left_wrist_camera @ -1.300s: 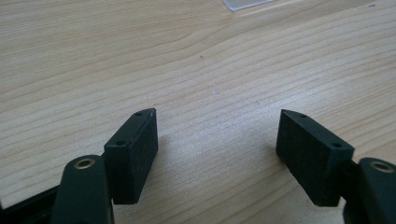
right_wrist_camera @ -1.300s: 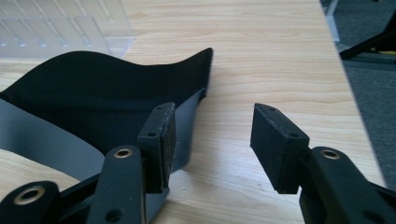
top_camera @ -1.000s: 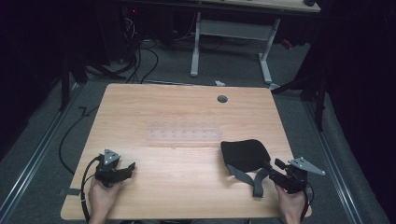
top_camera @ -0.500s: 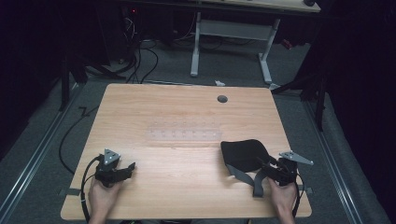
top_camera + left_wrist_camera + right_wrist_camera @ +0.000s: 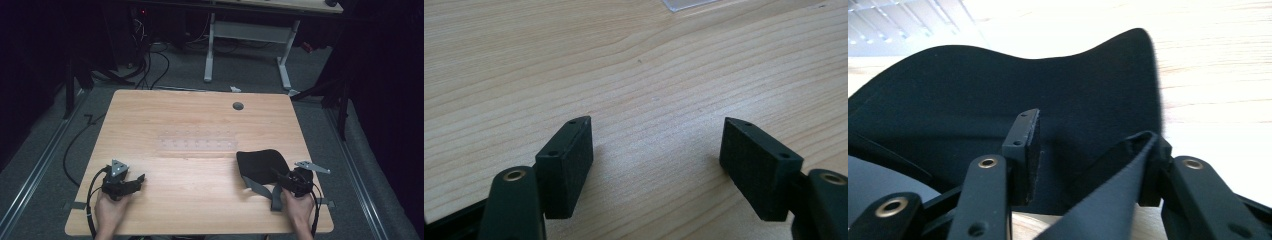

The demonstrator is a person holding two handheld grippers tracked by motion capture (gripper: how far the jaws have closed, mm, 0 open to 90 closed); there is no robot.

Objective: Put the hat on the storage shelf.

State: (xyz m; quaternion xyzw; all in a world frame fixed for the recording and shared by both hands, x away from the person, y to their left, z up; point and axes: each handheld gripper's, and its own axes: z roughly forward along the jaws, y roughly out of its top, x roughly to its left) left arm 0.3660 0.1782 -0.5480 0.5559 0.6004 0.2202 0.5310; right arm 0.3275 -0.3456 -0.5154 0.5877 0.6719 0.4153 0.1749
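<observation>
Black fabric pouch [image 5: 260,165] sits near-right on the worktop [image 5: 200,120]; right gripper [image 5: 1088,150] fingers spread around its grey strap [image 5: 260,187]. I'd clamp squarely before lifting. Left gripper [image 5: 656,150] released, idle near-left.

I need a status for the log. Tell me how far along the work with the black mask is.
Early stage. Done: little that shows; the black mask lies flat on the table. In hand: the right gripper is at the mask's near edge, jaws open, with the grey strap draped over one jaw and not yet pinched. Left: closing on it and moving the mask; the left gripper rests open on bare wood.
</observation>
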